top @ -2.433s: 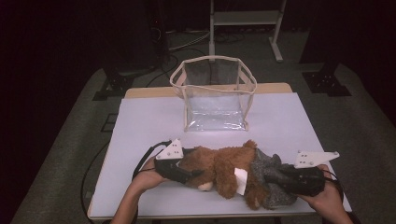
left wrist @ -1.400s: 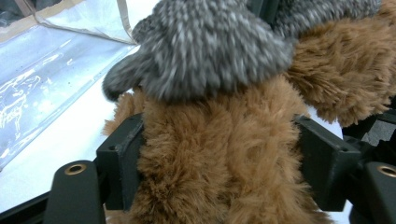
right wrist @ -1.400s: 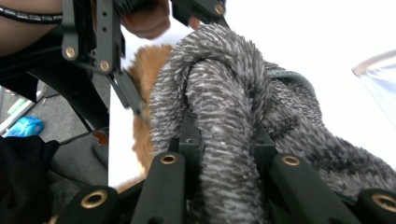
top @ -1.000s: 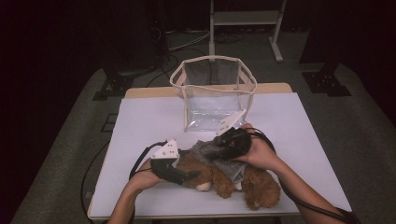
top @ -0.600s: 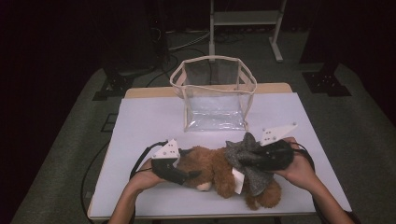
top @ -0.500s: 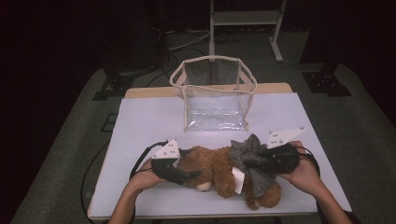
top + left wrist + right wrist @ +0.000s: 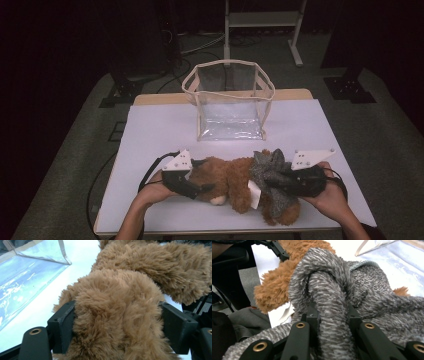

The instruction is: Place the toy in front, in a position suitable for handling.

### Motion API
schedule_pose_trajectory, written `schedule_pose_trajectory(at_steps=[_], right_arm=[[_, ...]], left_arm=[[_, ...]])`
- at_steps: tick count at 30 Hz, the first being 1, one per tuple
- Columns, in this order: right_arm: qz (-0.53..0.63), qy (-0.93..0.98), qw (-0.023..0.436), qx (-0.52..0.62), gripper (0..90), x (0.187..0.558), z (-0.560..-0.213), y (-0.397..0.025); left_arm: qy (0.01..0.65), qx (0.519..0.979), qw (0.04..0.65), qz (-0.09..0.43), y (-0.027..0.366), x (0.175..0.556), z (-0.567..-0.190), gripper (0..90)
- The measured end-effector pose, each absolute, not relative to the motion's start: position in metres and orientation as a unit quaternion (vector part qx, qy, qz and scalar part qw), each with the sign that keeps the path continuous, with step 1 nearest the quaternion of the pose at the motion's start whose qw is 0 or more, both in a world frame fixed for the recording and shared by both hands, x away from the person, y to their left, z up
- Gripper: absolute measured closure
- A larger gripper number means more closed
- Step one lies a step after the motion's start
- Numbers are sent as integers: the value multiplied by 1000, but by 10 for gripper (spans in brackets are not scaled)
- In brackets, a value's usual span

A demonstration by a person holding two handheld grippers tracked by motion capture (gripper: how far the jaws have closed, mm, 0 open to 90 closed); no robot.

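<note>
A brown plush bear lies on its side across the near part of the white table. A grey knitted garment covers its right end. My left gripper is shut on the bear's furry left end; brown fur bulges between its two black jaws. At the right, my right gripper pinches a fold of the grey knit. The bear lies beyond that fold.
A clear plastic bag with cream trim stands open at the table's middle back; its clear side lies to the left of the bear. A white tag shows under the bear. Cables trail off the left gripper.
My right gripper, earlier up over the bear near the bag, has swung back down to the right with the grey garment in it. The left gripper has stayed on the bear.
</note>
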State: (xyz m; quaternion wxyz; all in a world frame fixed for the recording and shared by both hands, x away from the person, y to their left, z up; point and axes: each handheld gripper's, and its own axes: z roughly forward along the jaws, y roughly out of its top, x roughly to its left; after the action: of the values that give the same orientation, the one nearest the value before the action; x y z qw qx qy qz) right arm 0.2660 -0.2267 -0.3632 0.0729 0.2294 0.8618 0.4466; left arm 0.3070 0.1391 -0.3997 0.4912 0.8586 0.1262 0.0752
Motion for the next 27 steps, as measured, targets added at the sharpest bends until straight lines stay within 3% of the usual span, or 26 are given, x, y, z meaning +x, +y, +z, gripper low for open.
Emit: schedule_pose_trajectory(at_steps=[7,17,22,27], right_arm=[[457,853,60,245,705,271,-373,-231],[464,847,46,256,703,277,-377,-235],[463,847,56,255,710,278,-369,-236],[480,845,44,230,717,266,-354,-230]], left_arm=[[118,867,474,97,128,309,-404,26],[118,875,460,92,116,322,-404,12],[123,875,458,94,120,322,-403,205],[134,872,461,96,120,324,-402,235]])
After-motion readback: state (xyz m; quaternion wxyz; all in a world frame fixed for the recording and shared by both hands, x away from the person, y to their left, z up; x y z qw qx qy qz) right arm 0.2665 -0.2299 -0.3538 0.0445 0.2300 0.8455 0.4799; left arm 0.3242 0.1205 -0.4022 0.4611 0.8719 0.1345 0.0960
